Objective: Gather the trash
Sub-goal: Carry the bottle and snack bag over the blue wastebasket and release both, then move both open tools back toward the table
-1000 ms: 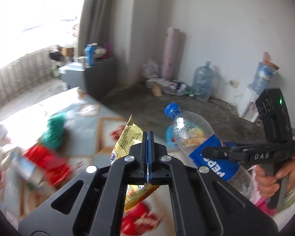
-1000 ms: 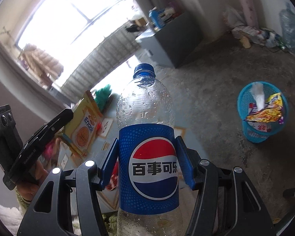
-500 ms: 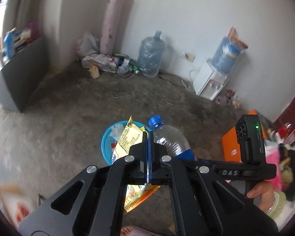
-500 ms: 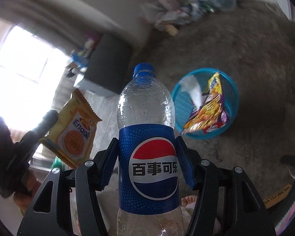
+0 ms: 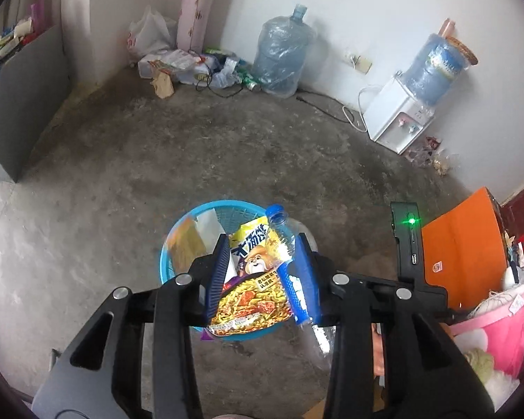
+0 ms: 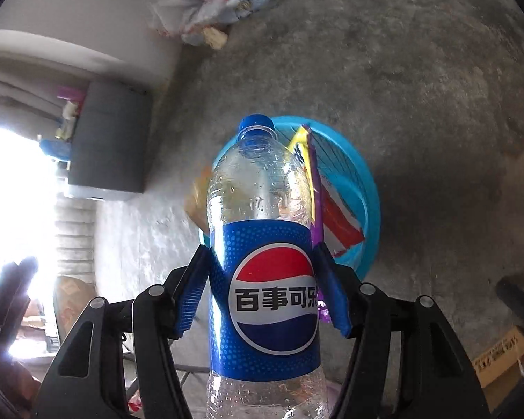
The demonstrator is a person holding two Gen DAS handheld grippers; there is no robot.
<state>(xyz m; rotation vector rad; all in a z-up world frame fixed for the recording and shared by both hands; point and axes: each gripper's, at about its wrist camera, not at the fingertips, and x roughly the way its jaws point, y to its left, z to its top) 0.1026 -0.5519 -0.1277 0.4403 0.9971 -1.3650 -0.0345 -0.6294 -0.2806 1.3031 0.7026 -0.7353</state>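
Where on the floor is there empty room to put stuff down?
The concrete floor is bare between the blue basket, the grey cabinet and the water dispenser. It is crowded along the wall, by the litter pile and water jug, and inside the basket.

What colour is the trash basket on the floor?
Bright blue basket, mesh walls; clearest in the left wrist view.

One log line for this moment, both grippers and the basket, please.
left gripper: jaws just opening, nothing gripped | yellow packet: blurred, over blue basket | right gripper: shut on Pepsi bottle above basket
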